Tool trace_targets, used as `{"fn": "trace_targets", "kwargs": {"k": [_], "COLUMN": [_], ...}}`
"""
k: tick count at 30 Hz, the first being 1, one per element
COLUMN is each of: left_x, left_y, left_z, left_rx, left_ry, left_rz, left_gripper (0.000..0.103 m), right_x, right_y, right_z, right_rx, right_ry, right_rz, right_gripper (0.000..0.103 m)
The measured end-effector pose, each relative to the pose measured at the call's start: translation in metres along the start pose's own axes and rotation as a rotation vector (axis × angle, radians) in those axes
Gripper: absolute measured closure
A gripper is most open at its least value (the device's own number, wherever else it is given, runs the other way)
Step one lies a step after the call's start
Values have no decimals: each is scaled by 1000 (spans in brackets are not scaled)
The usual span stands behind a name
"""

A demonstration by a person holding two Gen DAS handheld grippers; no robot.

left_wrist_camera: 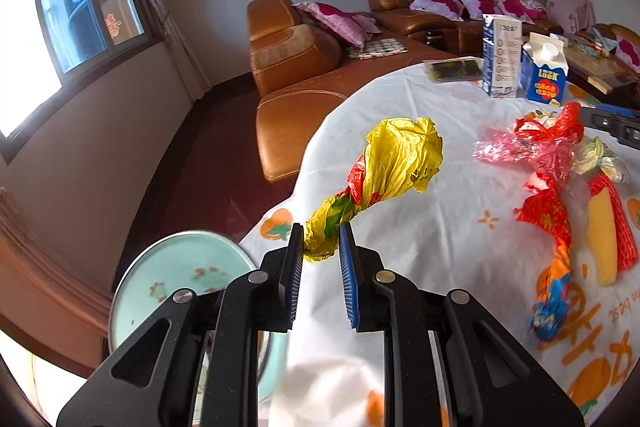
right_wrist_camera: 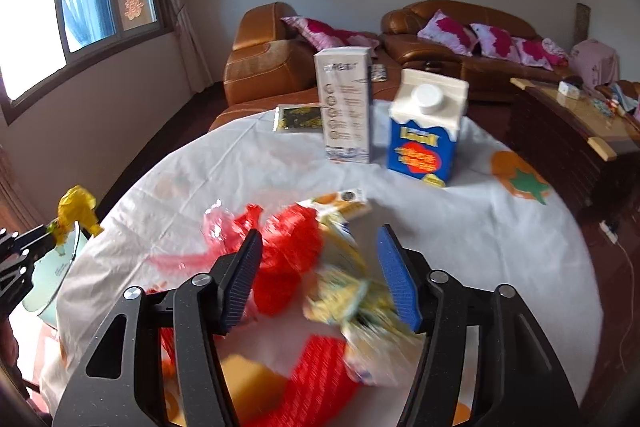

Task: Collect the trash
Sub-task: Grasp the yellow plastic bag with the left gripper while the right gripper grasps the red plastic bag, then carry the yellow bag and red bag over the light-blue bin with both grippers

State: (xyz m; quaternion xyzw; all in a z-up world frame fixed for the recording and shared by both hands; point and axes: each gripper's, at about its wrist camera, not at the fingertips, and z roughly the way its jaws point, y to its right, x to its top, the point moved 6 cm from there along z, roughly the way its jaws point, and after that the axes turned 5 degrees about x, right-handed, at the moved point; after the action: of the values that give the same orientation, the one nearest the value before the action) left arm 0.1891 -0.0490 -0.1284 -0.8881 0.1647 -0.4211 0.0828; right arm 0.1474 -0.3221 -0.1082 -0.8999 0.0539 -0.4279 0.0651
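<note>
The round table in a white cloth printed with orange fruit is carrying the litter; beside its edge a pale green enamelled basin is waiting, likely as the bin; two upright cartons, a tall white one and a blue gable-topped one, are standing at the far side; a heap of red mesh netting and crinkled wrappers is lying between the parted, unclamped pads of the right gripper; the left gripper is pinching the twisted tail of a yellow crumpled plastic bag, lifted clear of the cloth; it is probably feather-light, limp and slippery, so gripping that tight twist suits best.
</note>
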Motion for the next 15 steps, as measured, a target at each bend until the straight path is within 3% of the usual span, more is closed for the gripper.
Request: {"fn": "trace_targets", "kwargs": {"k": [2,3,6,15], "left_x": [-5,-8,-14,-16], "left_y": [-12,-19,-33,-61], "left_z": [-2,-3,-4,-18], "left_rx": [16,21,36,70], "left_ry": [-4,-8,-14,3], "left_rz": [-9,-14,-30,-66], "left_gripper": [85,85,85,85], "right_x": [1,0,-4,33], "right_y": [-4,-6,-16,-41], "right_z": [14,20,21,-29], "right_rx": [20,35,44,25], "right_ry": [-40,-66,-81,88], "right_rz": [-9,-17,-55,-98], "right_gripper": [66,84,94,98]}}
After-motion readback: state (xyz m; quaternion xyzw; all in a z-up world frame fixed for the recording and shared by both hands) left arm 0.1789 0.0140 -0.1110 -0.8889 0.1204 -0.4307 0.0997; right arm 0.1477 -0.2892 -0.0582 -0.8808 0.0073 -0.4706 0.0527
